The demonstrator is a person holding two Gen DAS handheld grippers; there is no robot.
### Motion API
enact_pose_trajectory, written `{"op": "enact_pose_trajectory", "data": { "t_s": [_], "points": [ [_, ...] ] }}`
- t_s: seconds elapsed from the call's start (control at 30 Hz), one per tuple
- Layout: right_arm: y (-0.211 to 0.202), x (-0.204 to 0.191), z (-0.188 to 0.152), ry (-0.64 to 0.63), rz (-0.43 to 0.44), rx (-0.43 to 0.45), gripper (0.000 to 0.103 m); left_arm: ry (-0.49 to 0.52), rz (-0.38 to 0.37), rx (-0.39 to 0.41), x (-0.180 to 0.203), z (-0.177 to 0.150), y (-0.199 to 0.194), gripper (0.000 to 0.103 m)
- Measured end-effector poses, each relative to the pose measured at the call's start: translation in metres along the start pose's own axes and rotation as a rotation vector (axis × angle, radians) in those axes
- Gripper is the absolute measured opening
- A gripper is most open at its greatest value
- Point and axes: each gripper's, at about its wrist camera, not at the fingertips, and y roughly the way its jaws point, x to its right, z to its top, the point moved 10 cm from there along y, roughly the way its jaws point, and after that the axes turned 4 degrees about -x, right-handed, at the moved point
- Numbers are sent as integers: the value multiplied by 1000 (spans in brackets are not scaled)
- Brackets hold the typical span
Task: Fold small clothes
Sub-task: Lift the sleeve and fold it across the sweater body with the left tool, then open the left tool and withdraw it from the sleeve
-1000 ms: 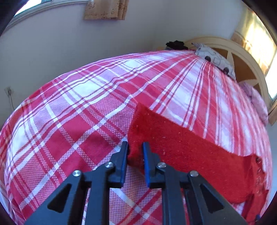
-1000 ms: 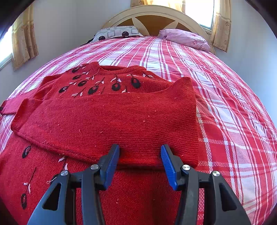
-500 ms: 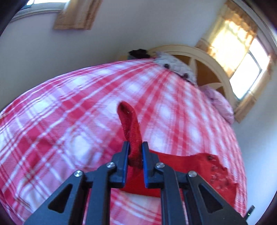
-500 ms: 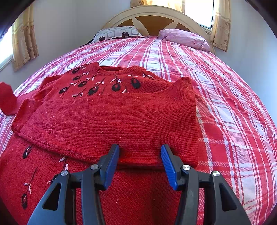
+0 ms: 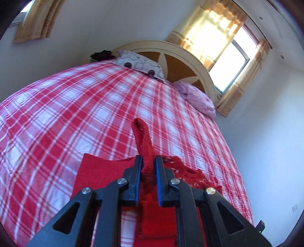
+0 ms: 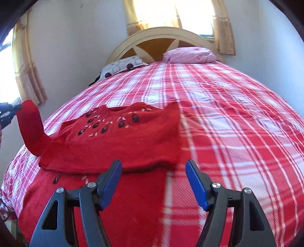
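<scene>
Jaws of the left gripper point(image 5: 148, 164) are clamped on a sleeve point(image 5: 143, 139) of the red sweater point(image 6: 121, 136), holding it up off the bed point(image 6: 228, 117) at the far left (its cuff stands upright). The sweater lies spread on the plaid cover, its right sleeve folded across the chest. Right gripper point(image 6: 153, 171): jaws apart, just opened wider, nothing between them, above the sweater's near hem.

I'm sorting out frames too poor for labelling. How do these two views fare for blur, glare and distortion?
Left wrist view: sharp, though the window is blown out and the bed bulges from fisheye. Right wrist view: motion blur smears the plaid and the red sweater; the backlit curtains glare.
</scene>
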Motion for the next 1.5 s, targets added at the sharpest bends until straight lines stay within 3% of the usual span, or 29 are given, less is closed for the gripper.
{"op": "enact_pose_trajectory", "data": {
  "t_s": [0.3,0.5,0.67,0.8,0.87,1.03,1.17,1.37,1.5],
  "points": [
    [1,26,-13,91,17,-8,70,90,-88,-1,99,-14,18,14],
    [6,33,-19,121,27,-28,70,233,-124,-52,170,-64,53,14],
    [6,40,-23,163,33,-27,70,428,-44,-76,205,-126,97,14],
    [10,41,-25,173,48,-43,70,630,86,-124,214,-176,135,22],
    [12,41,-25,178,63,-48,70,685,123,-149,211,-188,141,29],
    [14,42,-27,192,83,-52,71,783,145,-69,201,-185,105,77],
    [11,39,-25,183,94,-37,71,814,231,3,154,-166,72,84],
    [-7,25,-17,126,125,19,71,623,418,-57,31,-140,57,88],
    [-14,-3,-7,40,158,-2,70,533,438,-132,-17,-150,63,88]
  ]
}}
